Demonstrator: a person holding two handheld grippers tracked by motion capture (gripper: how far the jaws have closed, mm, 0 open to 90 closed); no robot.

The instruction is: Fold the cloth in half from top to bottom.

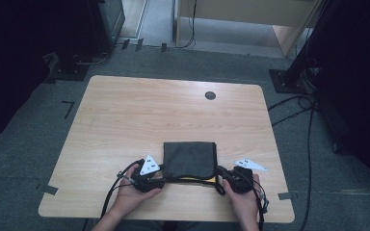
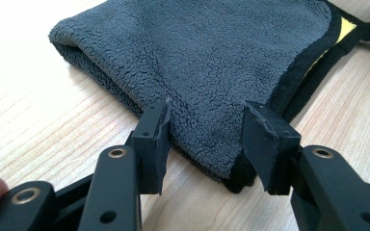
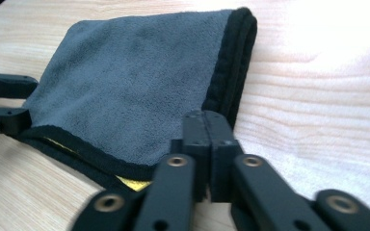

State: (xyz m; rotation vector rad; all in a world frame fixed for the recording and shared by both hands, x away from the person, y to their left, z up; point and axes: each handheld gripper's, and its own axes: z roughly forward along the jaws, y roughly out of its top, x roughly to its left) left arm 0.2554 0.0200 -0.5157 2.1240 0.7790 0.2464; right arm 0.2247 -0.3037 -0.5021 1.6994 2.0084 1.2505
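On the light wooden table, the folded grey cloth lies at the near edge; with the right gripper fingers pinched together at its corner and the left gripper fingers half-open astride the opposite corner, close the left fully before lifting both evenly.

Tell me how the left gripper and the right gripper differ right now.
The left gripper has its jaws apart, straddling the near left corner of the grey cloth; the right gripper has its jaws pressed together. The left gripper sits at the cloth's left corner, the right gripper at its right corner, where it seems to pinch the black edge. Both are black, hand-held, and lie low on the wooden table.
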